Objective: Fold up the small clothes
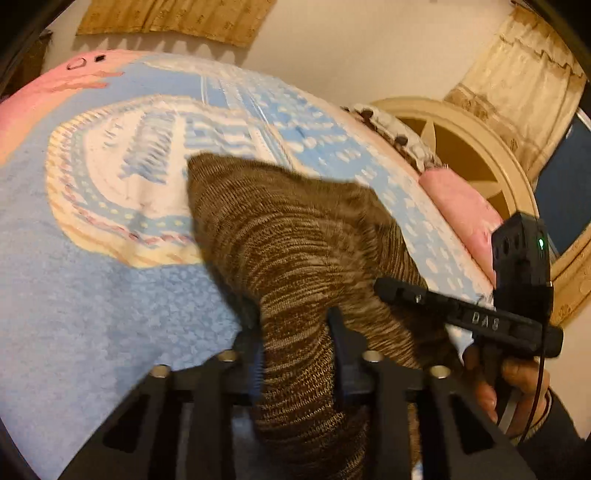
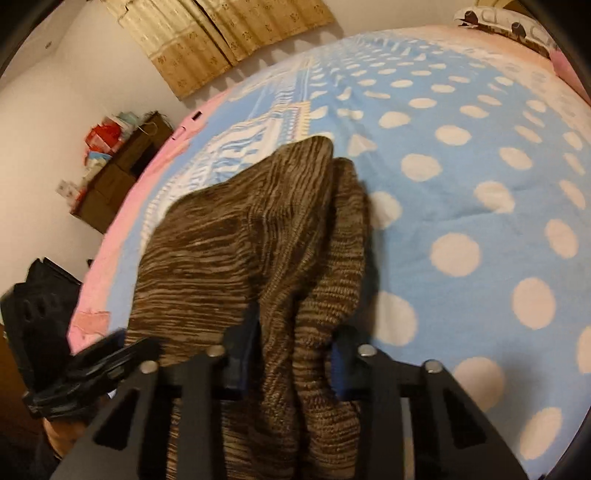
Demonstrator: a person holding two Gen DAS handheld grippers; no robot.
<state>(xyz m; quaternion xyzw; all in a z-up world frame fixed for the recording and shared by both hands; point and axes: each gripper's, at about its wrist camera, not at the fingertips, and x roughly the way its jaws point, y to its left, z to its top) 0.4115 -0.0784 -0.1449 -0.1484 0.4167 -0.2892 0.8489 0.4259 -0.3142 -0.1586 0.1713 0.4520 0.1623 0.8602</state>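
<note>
Holding a brown marled knit garment (image 1: 295,251) between them, both claws are clamped on it: the left claw (image 1: 295,332) pinches a bunched strip of the knit between its jaws, and the right claw (image 2: 295,343) does the same on another gathered part. Fabric fills each gap and the pads press on it. The garment lies on the bed, partly lifted and rumpled toward the claws, its far part draped over the light blue bedspread with cream polka dots and a pink border (image 2: 461,155). In the left view, the person's right hand (image 1: 517,384) grips the handle of the other tool. Progress, judging by the lumpy shape: early, no flat neat fold visible yet. Left: spread it, lay the halves over, smooth it. Beyond the bed: tan curtains (image 2: 221,29), a stack of brown boxes (image 2: 118,170).
</note>
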